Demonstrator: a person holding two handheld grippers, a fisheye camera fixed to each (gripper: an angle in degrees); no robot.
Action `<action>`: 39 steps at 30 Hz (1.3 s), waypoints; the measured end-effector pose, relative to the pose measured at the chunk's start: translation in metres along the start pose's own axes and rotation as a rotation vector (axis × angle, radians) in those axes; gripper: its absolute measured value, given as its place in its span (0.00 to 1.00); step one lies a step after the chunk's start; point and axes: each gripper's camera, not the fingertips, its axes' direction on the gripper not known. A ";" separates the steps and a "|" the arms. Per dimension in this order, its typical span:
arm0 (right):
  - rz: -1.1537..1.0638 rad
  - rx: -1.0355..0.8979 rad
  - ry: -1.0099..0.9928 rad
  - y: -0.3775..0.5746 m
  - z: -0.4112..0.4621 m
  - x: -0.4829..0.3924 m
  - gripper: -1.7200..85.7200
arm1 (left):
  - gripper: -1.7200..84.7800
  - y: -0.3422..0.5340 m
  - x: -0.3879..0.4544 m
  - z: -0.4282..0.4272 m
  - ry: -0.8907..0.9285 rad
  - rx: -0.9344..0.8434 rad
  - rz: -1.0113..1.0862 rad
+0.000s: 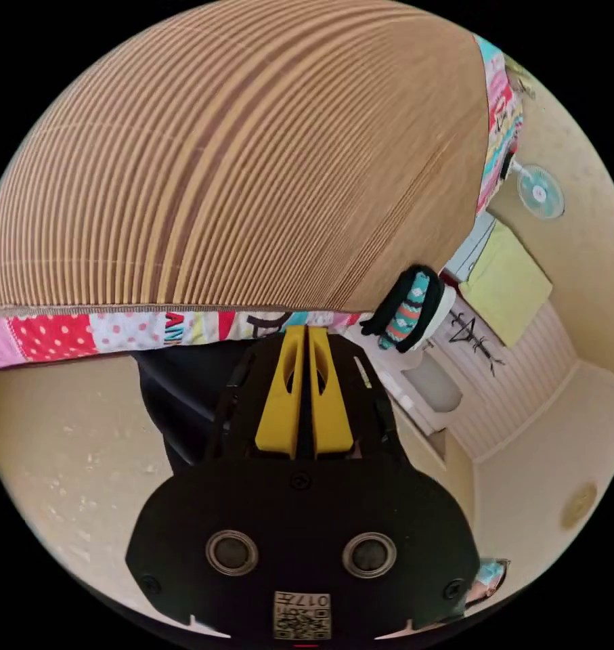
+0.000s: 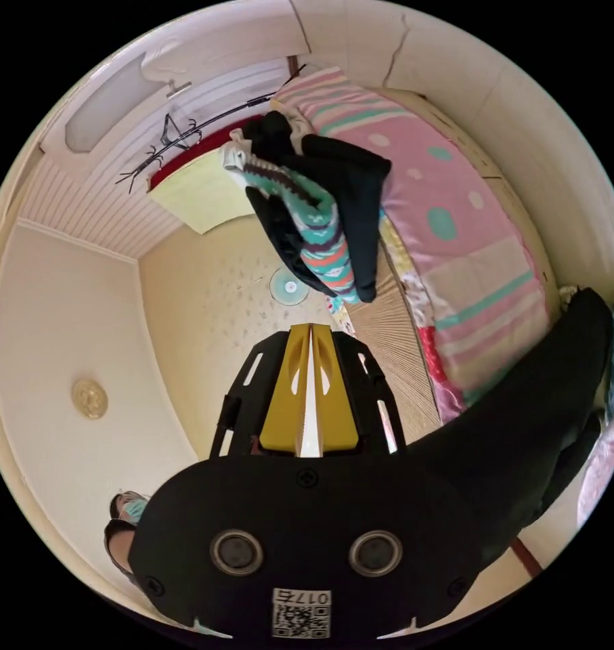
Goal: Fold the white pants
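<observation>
My left gripper (image 1: 304,332) has its yellow jaws shut with nothing between them, its tips near the patchwork border (image 1: 117,333) of a brown striped mat (image 1: 239,156). A pile of clothes (image 1: 408,308) lies at the mat's corner: black pieces, a teal patterned one and a white piece beside them that I cannot identify as the pants. My right gripper (image 2: 311,328) is also shut and empty, held in the air apart from the same pile of clothes (image 2: 313,210). The view is rolled, with the ceiling low in it.
A pink dotted quilt (image 2: 455,223) lies beside the striped mat (image 2: 391,338). A black sleeve (image 2: 523,420) crosses the right side. A dark cloth (image 1: 178,399) hangs below the mat's border. A fan (image 1: 540,191) stands by the wall. A person (image 2: 127,521) is at the lower left edge.
</observation>
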 end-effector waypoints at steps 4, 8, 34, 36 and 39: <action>-0.065 0.129 -0.109 -0.043 -0.002 -0.041 0.04 | 0.01 0.019 -0.028 -0.002 0.210 0.177 -0.122; -0.168 0.174 -0.103 -0.107 0.017 -0.107 0.05 | 0.01 0.051 -0.046 0.039 0.388 0.274 -0.202; -0.364 -0.090 -0.378 -0.183 0.296 -0.262 0.04 | 0.01 0.113 -0.070 0.100 0.578 0.714 -0.283; -0.518 -0.403 -0.263 -0.134 0.378 -0.322 0.04 | 0.01 0.102 -0.062 0.103 0.543 0.691 -0.257; -0.735 -0.764 -0.141 -0.024 0.462 -0.366 0.04 | 0.01 0.088 -0.051 0.111 0.499 0.660 -0.210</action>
